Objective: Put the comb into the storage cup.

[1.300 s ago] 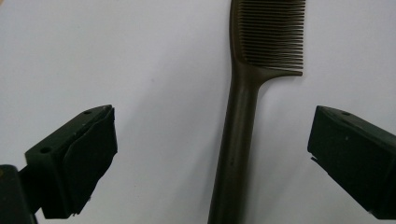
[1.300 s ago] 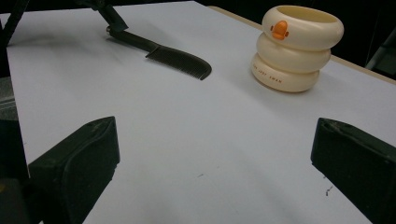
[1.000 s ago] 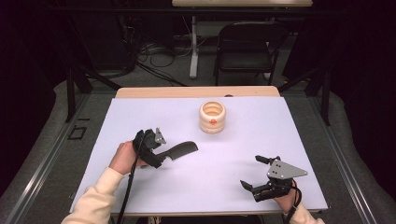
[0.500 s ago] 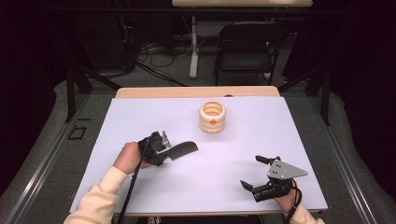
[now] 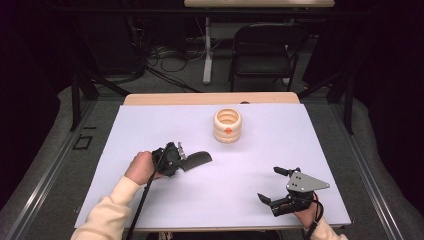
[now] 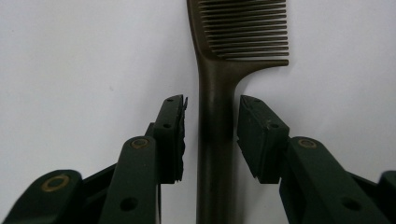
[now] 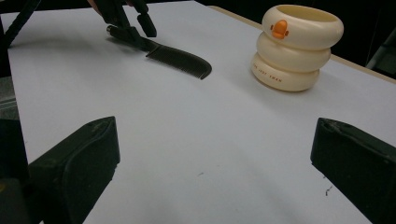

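White counter [image 5: 310, 150] underneath. Left tongs [image 6: 210, 135] closing around one dark comb [image 6: 217, 116] lying flat, handle between the pads, small gaps visible up close, unseen from above. Right tongs [image 5: 280, 187] wide, holding nothing. One cream ringed cup [image 5: 227, 125] beyond.

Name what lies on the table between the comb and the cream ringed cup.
Nothing: in the high view, bare white table separates the comb from the cup.

Small dark lettering runs along the bottom ring of the cream ringed holder [image 7: 299, 44], too fine to make out for sure. Nothing else around here carries writing.
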